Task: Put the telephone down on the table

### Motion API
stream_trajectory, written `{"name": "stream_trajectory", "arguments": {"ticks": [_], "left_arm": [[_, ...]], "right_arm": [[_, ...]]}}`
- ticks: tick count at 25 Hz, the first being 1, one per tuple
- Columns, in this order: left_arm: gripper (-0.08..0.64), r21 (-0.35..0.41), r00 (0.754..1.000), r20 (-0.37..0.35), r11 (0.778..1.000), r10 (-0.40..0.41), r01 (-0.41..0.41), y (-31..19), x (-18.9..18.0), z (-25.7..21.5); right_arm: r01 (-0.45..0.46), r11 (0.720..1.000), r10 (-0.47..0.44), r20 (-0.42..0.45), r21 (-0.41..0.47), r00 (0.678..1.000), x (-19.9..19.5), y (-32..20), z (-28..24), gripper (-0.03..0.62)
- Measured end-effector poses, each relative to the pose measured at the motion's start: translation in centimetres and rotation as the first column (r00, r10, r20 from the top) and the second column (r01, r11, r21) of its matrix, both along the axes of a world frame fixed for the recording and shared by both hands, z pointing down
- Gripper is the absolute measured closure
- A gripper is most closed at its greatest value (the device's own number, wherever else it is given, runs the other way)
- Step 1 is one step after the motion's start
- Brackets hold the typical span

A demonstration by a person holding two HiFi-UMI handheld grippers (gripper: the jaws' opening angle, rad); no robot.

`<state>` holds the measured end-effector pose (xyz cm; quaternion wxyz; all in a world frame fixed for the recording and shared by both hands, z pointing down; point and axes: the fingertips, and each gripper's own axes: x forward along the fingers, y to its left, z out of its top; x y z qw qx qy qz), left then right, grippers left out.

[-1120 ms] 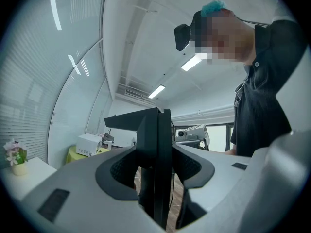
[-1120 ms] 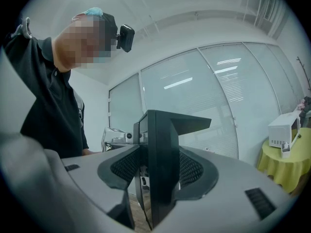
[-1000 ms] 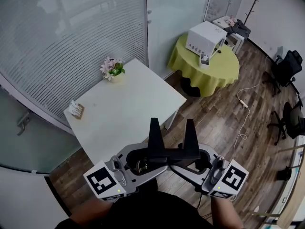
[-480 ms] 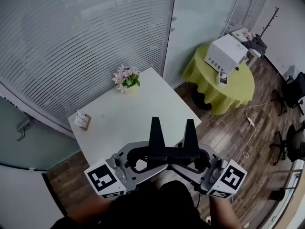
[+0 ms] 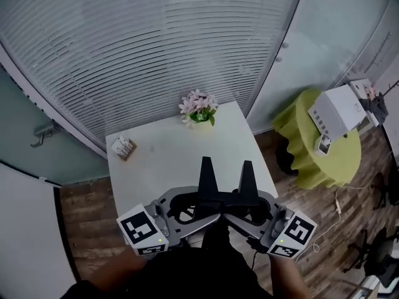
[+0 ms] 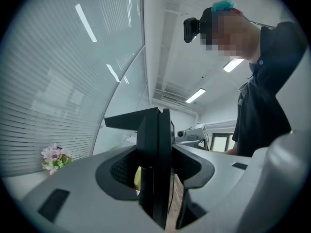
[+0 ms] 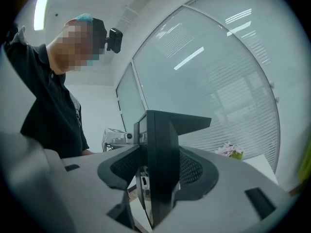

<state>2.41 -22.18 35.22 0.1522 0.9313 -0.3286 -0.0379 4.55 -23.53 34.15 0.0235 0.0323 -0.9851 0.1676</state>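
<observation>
Your left gripper (image 5: 186, 214) and right gripper (image 5: 254, 212) each clamped on one end of telephone (image 5: 223, 195), carried level about over near edge of table (image 5: 168, 167). Risk: uneven release there tips it off edge, so carry it farther in. Beyond: small box (image 5: 124, 147) far left, flowers (image 5: 198, 106) at far edge, neither in path. Green-clothed table (image 5: 315, 157) far right.

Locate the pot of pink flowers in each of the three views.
Head view: flower pot at the white table's far edge, upper centre.
Left gripper view: lower left.
Right gripper view: lower right.
Shared landmark: the slatted blinds behind it.
</observation>
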Motion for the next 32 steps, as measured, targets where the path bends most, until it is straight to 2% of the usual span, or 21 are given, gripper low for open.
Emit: {"name": "stream_trajectory", "arguments": {"ticks": [3, 8, 16, 20, 23, 26, 32], "left_arm": [[0.353, -0.038, 0.993, 0.001, 0.992, -0.12, 0.12, -2.8, -0.2, 1.3], [0.353, -0.084, 0.964, 0.017, 0.961, -0.264, 0.265, -6.9, 0.4, 3.0], [0.353, -0.178, 0.897, 0.042, 0.88, -0.441, 0.441, -9.0, -0.5, 7.7], [0.353, -0.272, 0.88, 0.03, 0.844, -0.474, 0.463, -9.0, -1.6, 12.1], [0.353, -0.333, 0.873, 0.01, 0.822, -0.487, 0.462, -8.8, -2.7, 15.5], [0.353, -0.392, 0.867, -0.024, 0.803, -0.497, 0.449, -8.8, -4.1, 18.9], [0.353, -0.511, 0.868, -0.069, 0.765, -0.492, 0.393, -9.9, -6.2, 25.4]], "right_arm": [[0.124, 0.992, -0.124, -0.012, -0.032, 0.992, -0.4, -3.1, 1.3, 0.364], [0.278, 0.958, -0.281, -0.023, -0.073, 0.96, -0.1, -7.5, 3.0, 0.364], [0.437, 0.877, -0.447, -0.007, -0.198, 0.895, -1.3, -9.8, 8.2, 0.364], [0.46, 0.836, -0.488, -0.022, -0.299, 0.873, -2.5, -9.9, 12.8, 0.364], [0.448, 0.812, -0.496, -0.036, -0.375, 0.868, -3.6, -9.8, 16.2, 0.364], [0.422, 0.792, -0.495, -0.059, -0.442, 0.867, -5.0, -9.9, 19.6, 0.364], [0.344, 0.735, -0.491, -0.109, -0.584, 0.864, -7.0, -11.0, 26.5, 0.364]]}}
